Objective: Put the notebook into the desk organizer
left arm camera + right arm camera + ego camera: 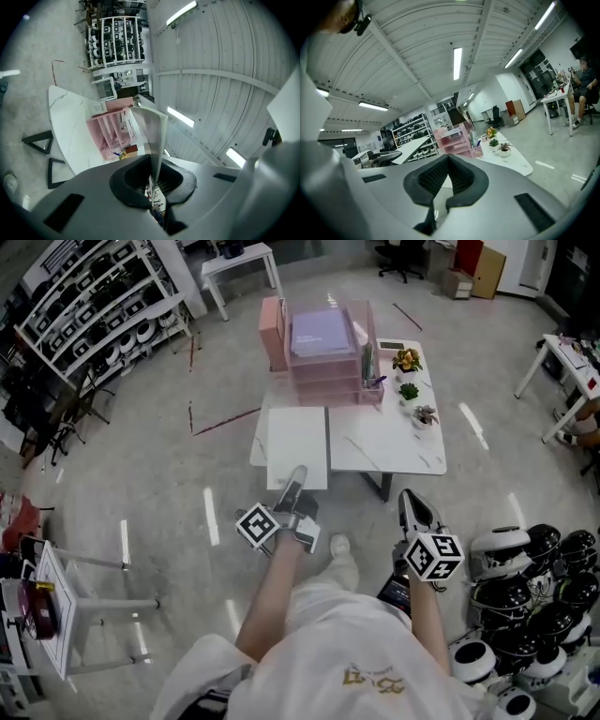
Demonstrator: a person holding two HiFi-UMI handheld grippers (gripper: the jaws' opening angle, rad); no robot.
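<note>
My left gripper (295, 486) is shut on a thin white notebook (298, 442), which it holds out flat over the near left part of the white table (394, 442). In the left gripper view the notebook (152, 136) stands edge-on, pinched between the jaws of the left gripper (151, 176). The pink desk organizer (323, 371) stands at the table's far edge with a purple sheet on its top tray. It also shows in both gripper views, as the organizer (110, 129) ahead and the organizer (454, 138) further off. My right gripper (408, 498) is shut and holds nothing, short of the table; its pads (446, 161) meet.
Small potted plants (410, 390) and a pen cup stand to the right of the organizer. Shelves of helmets (94, 315) line the far left, and a pile of helmets (534, 596) lies near right. A stand (56, 606) is near left. A person (583, 82) sits at another table (567, 362).
</note>
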